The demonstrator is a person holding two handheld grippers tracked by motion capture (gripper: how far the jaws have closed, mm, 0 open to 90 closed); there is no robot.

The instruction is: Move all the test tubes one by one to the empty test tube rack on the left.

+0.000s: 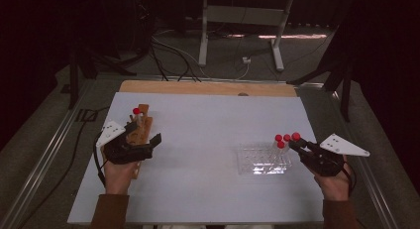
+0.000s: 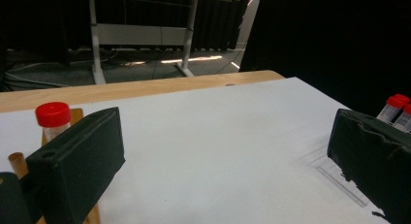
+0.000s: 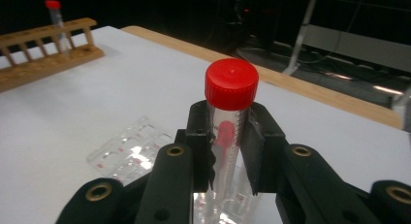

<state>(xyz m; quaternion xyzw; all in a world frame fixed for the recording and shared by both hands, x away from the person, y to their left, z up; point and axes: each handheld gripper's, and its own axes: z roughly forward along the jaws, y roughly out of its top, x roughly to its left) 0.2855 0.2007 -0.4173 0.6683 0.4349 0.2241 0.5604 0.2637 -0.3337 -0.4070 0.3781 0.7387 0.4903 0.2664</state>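
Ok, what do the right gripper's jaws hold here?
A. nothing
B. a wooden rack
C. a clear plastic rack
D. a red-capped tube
D: in the right gripper view the right gripper has both pads pressed on a clear red-capped tube, held upright above the clear rack; the wooden rack stands far off across the table.

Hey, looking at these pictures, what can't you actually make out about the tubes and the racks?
- Held tube, right gripper view: its bottom is hidden behind the right gripper.
- Clear rack, high view: holes too small to count.
- Wooden rack, high view: the left gripper covers its near end.
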